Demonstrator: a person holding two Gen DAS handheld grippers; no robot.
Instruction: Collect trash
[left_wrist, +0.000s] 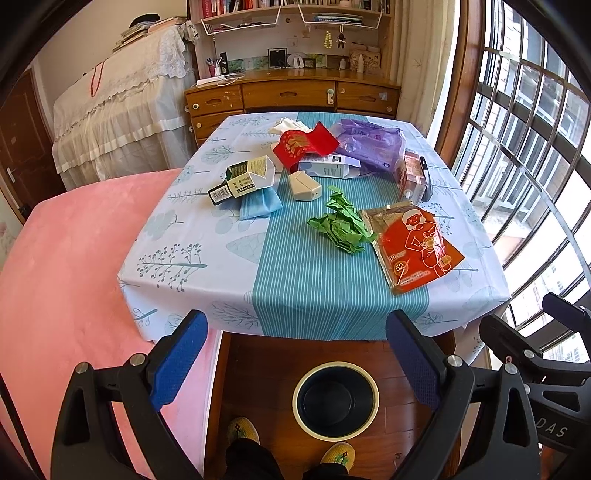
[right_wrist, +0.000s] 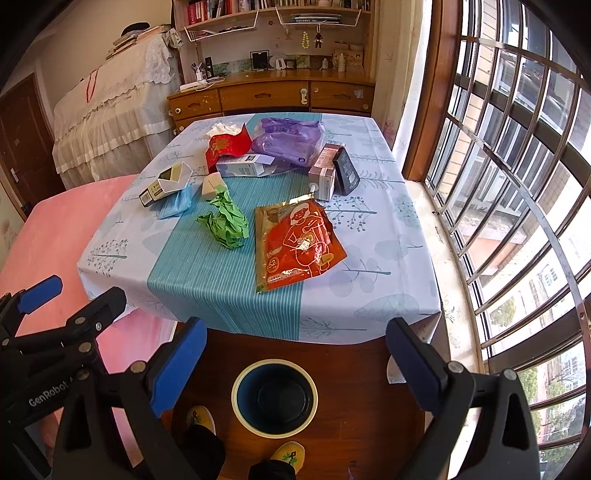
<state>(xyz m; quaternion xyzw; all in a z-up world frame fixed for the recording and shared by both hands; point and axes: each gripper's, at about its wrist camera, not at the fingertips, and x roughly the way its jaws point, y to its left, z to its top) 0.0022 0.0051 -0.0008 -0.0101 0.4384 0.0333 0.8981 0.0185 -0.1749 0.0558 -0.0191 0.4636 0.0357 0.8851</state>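
Trash lies on a table under a blue and white cloth: crumpled green paper, an orange foil pouch, a purple plastic bag, a red packet, several small boxes and a blue mask. A dark bin with a cream rim stands on the floor below the table's near edge. My left gripper and right gripper are both open and empty, above the bin and short of the table.
A pink bed lies left of the table. A wooden desk with drawers stands behind it. A barred window runs along the right. The person's feet stand beside the bin.
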